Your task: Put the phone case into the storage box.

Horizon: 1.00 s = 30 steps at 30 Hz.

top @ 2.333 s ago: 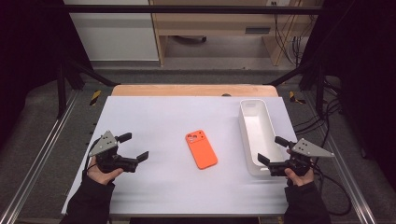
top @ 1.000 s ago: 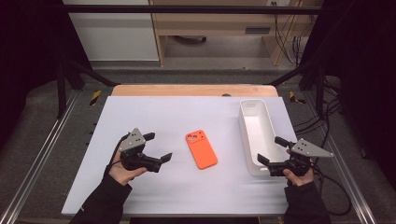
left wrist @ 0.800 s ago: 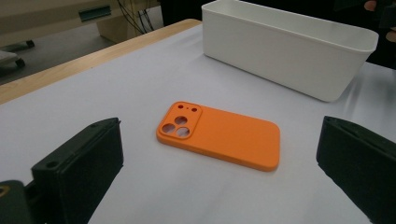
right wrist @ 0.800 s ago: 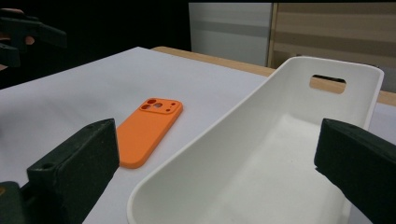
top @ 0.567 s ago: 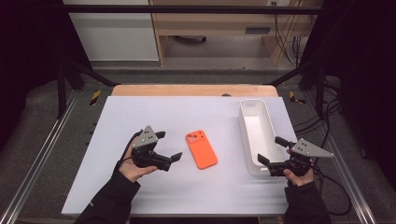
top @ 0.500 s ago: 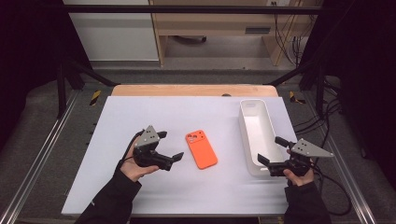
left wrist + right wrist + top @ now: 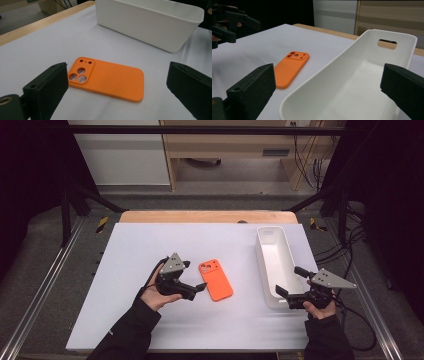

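Orange phone case (image 7: 110,80): smooth matt plastic or rubbery finish, soft sheen only, camera cut-outs clean-edged; it lies on a white tabletop (image 7: 150,245) that looks matt and paper-smooth, with a bare pale wood strip (image 7: 200,216) at the edge beyond the case. White bin (image 7: 352,85) to the case's right: moulded plastic, smooth, faint satin gloss on its inner walls. Left tool (image 7: 194,278) and right tool (image 7: 291,285): matt black plastic, slightly grainy, each topped by a dull grey plate.
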Available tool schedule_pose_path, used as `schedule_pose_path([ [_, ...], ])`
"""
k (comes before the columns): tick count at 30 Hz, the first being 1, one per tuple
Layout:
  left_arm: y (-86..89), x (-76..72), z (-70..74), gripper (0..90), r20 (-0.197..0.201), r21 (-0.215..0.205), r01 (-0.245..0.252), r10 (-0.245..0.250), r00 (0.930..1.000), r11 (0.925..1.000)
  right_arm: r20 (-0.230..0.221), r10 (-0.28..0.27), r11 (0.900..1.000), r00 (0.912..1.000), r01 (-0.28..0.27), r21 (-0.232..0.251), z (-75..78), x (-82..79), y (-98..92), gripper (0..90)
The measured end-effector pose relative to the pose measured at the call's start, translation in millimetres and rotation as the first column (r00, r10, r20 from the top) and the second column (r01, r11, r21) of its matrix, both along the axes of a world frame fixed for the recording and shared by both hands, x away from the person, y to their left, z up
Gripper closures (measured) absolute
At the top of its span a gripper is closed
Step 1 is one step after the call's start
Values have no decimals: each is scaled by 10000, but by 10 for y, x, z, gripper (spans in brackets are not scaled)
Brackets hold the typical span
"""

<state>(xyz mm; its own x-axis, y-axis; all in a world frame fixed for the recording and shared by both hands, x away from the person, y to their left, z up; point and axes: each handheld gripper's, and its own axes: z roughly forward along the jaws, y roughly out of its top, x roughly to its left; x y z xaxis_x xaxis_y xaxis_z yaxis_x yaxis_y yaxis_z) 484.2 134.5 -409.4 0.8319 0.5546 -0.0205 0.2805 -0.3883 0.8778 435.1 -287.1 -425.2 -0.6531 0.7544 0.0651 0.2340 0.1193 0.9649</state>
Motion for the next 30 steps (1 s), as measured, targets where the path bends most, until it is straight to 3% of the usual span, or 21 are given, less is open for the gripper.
schedule_pose_path([
  [9, -173, 68, -51, 89, -111, 368, -35, 40, 9999, 9993, -28, -11, 10000, 10000, 11, 3, 3, -3, -3, 4],
  [15, -246, 108, -82, 191, 36, 698, -157, 155, 9999, 9974, -32, -4, 10000, 10000, 4, 17, 3, -2, -5, 4],
  [21, -272, 149, -105, 362, 308, 707, -232, 211, 9993, 9972, -40, -36, 10000, 10000, 36, -5, 3, -2, -4, 4],
  [27, -302, 170, -111, 429, 567, 601, -197, 163, 9983, 9980, -40, -50, 10000, 10000, 50, -14, 3, -2, -6, 4],
  [30, -314, 188, -114, 449, 396, 627, -264, 240, 9989, 9977, -31, -35, 10000, 10000, 35, -20, 2, -1, -3, 4],
])
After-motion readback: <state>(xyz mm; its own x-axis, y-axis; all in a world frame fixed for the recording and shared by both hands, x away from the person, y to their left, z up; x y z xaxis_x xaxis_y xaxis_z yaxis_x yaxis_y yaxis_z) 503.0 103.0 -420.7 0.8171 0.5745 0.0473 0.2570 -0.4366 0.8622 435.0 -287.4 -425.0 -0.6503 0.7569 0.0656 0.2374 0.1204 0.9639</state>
